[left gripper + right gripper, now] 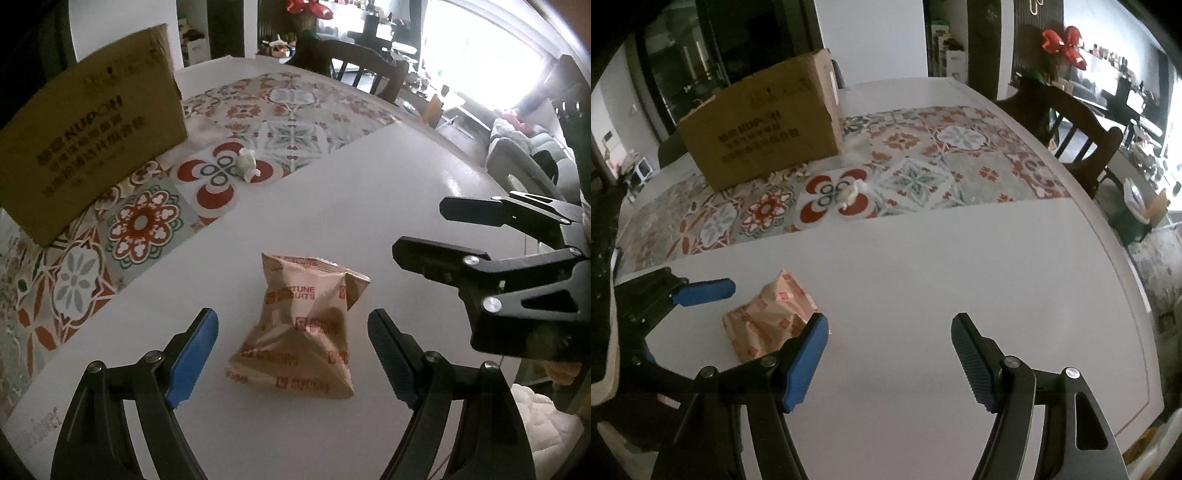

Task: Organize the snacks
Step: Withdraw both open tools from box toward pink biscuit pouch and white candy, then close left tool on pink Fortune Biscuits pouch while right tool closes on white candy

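A tan biscuit packet (pixel 301 328) with red print lies on the white table (pixel 351 206). My left gripper (pixel 291 328) hangs over it, open, its blue pads on either side of the packet and clear of it. In the right wrist view the same packet (pixel 768 319) lies at the lower left, partly behind my right gripper's left finger. My right gripper (pixel 890 336) is open over bare table to the right of the packet, nothing between its pads. A small white wrapped sweet (pixel 246 162) rests on the patterned runner (pixel 295 110).
A brown cardboard box (pixel 88 140) stands on the runner at the back left, seen also as the box (pixel 764 133) in the right wrist view. A dark wooden chair (pixel 1082 129) stands at the table's far right edge. The table edge (pixel 1130 280) curves along the right.
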The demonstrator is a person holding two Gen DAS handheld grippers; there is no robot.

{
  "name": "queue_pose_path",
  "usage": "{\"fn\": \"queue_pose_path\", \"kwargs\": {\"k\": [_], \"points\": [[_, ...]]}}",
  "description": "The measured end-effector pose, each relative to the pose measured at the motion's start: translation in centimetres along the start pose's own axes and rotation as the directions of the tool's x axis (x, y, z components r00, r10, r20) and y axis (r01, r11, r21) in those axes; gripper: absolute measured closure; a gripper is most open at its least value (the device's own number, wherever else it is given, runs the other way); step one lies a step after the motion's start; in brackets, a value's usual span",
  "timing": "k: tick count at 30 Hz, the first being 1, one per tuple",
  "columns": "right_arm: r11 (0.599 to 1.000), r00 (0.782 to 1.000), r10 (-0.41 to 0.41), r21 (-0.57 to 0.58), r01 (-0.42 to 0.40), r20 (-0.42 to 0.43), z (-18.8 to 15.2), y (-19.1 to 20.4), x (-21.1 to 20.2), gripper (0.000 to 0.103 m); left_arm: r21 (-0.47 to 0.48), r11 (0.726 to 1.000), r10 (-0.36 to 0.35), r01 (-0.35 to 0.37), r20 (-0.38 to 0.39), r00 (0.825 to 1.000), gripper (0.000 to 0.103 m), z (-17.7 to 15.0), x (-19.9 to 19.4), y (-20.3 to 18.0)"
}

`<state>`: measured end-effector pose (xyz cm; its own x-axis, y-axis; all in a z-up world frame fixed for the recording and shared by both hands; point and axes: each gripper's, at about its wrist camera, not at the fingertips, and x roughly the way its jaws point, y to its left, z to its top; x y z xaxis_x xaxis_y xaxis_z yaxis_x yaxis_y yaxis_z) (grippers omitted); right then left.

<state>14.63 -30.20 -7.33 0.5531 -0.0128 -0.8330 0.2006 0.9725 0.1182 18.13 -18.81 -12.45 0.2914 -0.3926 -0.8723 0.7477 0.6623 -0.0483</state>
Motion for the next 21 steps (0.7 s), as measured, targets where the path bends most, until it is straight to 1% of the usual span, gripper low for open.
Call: {"fn": "queue_pose_path", "kwargs": {"k": [2, 4, 6, 8, 9, 11, 17, 21], "points": [[1.000, 1.000, -0.003, 0.001, 0.003, -0.006, -0.1, -0.2, 0.2, 0.033, 0.000, 1.000, 0.006, -0.006, -0.002, 1.000, 0.024, 0.1, 0.3, -0.1], [1.000, 1.000, -0.006, 0.002, 0.006, -0.008, -0.1, -0.2, 0.2, 0.033, 0.000, 1.000, 0.012, -0.012, -0.003, 1.000, 0.031, 0.1, 0.5, 0.0], [1.000, 1.000, -0.010, 0.003, 0.010, -0.010, -0.1, -0.3, 0.3, 0.033, -0.005, 1.000, 0.015, -0.015, -0.004, 1.000, 0.034, 0.2, 0.8, 0.0], [1.000, 1.000, -0.013, 0.002, 0.013, -0.014, -0.1, -0.3, 0.5, 0.033, -0.014, 1.000, 0.015, -0.015, -0.004, 1.000, 0.038, 0.2, 1.0, 0.2], [1.000, 1.000, -0.013, 0.002, 0.013, -0.014, -0.1, -0.4, 0.5, 0.033, -0.019, 1.000, 0.012, -0.012, -0.004, 1.000, 0.044, 0.2, 1.1, 0.3], [1.000, 1.000, -0.015, 0.000, 0.015, -0.016, -0.1, -0.4, 0.7, 0.033, -0.034, 0.999, 0.004, -0.004, -0.003, 1.000, 0.051, 0.2, 1.1, 0.5], [1.000, 1.000, -0.020, -0.007, 0.020, -0.012, 0.3, -0.2, 0.8, 0.033, -0.090, 0.996, 0.033, -0.030, 0.030, 0.999, 0.054, 0.3, 0.4, 1.5], [1.000, 1.000, -0.018, -0.020, 0.018, -0.002, 0.8, 0.2, 1.0, 0.033, -0.128, 0.990, 0.075, -0.066, 0.063, 0.995, 0.054, 0.5, -0.6, 2.4]]}}
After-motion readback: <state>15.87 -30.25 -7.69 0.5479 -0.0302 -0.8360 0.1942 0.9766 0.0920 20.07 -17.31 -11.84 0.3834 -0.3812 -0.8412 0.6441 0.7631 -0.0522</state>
